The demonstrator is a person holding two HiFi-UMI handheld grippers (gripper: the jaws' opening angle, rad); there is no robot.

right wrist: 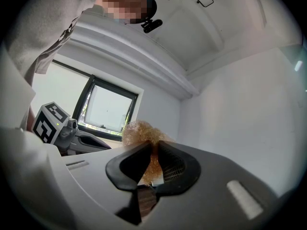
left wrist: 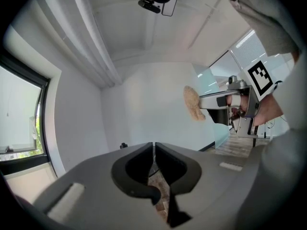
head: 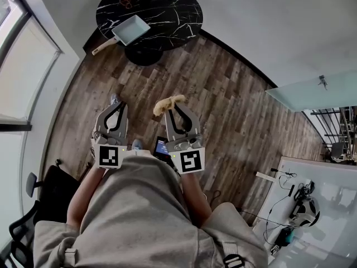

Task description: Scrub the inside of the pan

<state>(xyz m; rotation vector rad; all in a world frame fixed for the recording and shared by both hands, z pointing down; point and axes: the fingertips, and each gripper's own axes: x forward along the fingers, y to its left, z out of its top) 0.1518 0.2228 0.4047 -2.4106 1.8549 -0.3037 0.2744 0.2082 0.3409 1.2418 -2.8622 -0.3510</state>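
A square pale-blue pan (head: 130, 29) with a light handle sits on the round black marble table (head: 178, 15) far ahead in the head view. My right gripper (head: 172, 104) is shut on a tan scrubbing pad (head: 168, 103), which bulges out past the fingertips (right wrist: 154, 145) in the right gripper view; the pad (left wrist: 193, 103) also shows in the left gripper view. My left gripper (head: 115, 102) is shut with nothing in it; its jaws meet (left wrist: 153, 150). Both grippers are held close to the person's body, well short of the table.
Dark wood floor (head: 223, 94) lies between me and the table. A window (head: 22, 66) runs along the left wall. A white desk with cables and gear (head: 304, 205) stands at the lower right, and a black chair (head: 28, 205) at the lower left.
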